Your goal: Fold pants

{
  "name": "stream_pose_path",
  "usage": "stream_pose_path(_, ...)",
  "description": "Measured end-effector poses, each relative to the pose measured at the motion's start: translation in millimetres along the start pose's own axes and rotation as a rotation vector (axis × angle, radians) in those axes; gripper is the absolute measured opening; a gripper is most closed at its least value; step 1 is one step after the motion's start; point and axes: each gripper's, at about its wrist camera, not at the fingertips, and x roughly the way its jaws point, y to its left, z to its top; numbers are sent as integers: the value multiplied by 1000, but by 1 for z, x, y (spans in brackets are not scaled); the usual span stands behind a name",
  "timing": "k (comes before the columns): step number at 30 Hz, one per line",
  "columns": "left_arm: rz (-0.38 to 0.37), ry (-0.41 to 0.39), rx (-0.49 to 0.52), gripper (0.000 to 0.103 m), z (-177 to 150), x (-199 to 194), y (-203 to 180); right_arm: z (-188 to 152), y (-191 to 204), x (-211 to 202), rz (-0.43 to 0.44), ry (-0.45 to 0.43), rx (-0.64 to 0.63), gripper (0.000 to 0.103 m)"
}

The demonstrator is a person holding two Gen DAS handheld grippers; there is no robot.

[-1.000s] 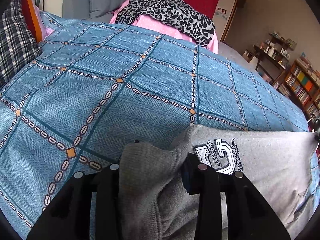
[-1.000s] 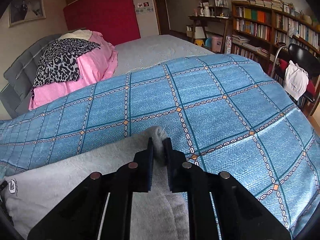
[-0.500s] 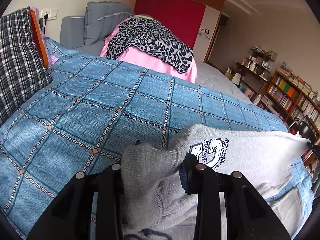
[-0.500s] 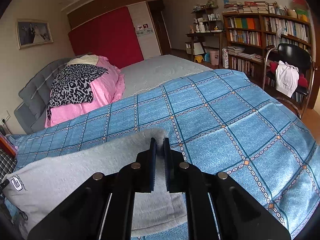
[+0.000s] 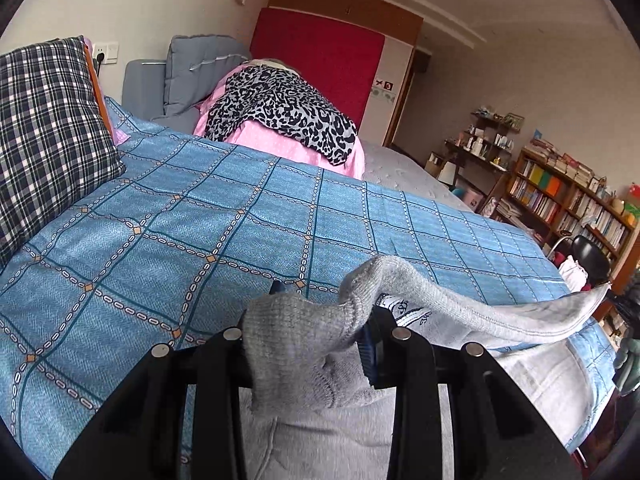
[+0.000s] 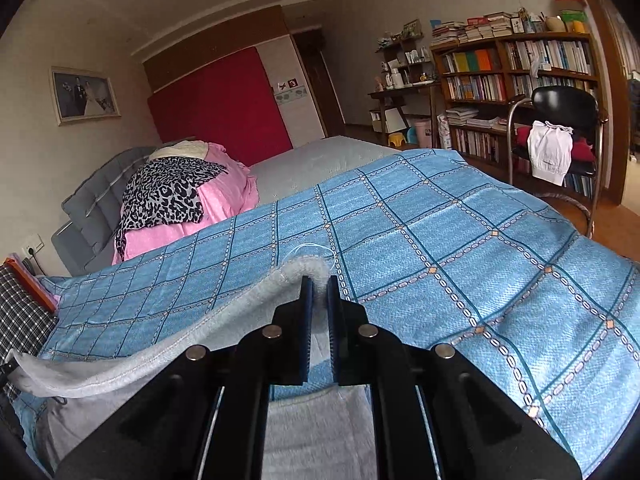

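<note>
Both ends lifted off the bed (image 5: 192, 216). Left hand-held gripper (image 5: 308, 336) clamped on the ribbed waistband bunch of the grey pants (image 5: 460, 312); right hand-held gripper (image 6: 318, 300) pinched tight on the thin leg hem. In the left view the long axis runs toward 3 o'clock, sagging mid-span; the rest hangs at 6 o'clock below both. Neither hand nearer; each owns one end. Next, probably bring the ends together.

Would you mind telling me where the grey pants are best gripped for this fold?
At the two ends of one long edge of the grey pants, from the near side: the left gripper pinches the thick ribbed waistband, the right gripper the thin hem. That edge hangs slack between them.
</note>
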Motion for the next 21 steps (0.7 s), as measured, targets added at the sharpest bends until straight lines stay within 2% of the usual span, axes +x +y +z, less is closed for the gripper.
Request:
stream_pose_path(6, -34, -35, 49, 34, -33, -36, -2, -51, -16, -64, -15, -17, -7, 7)
stream_pose_path(11, -55, -43, 139, 34, -66, -51, -5, -96, -28, -101, -22, -9, 29, 7)
stream_pose_path(18, -62, -64, 270, 34, -104, -60, -6, -147, -48, -123, -85, 7, 92, 4)
stream_pose_path(21, -32, -59, 301, 36, -112, -56, -4, -163, -55, -121, -81, 48, 114, 4)
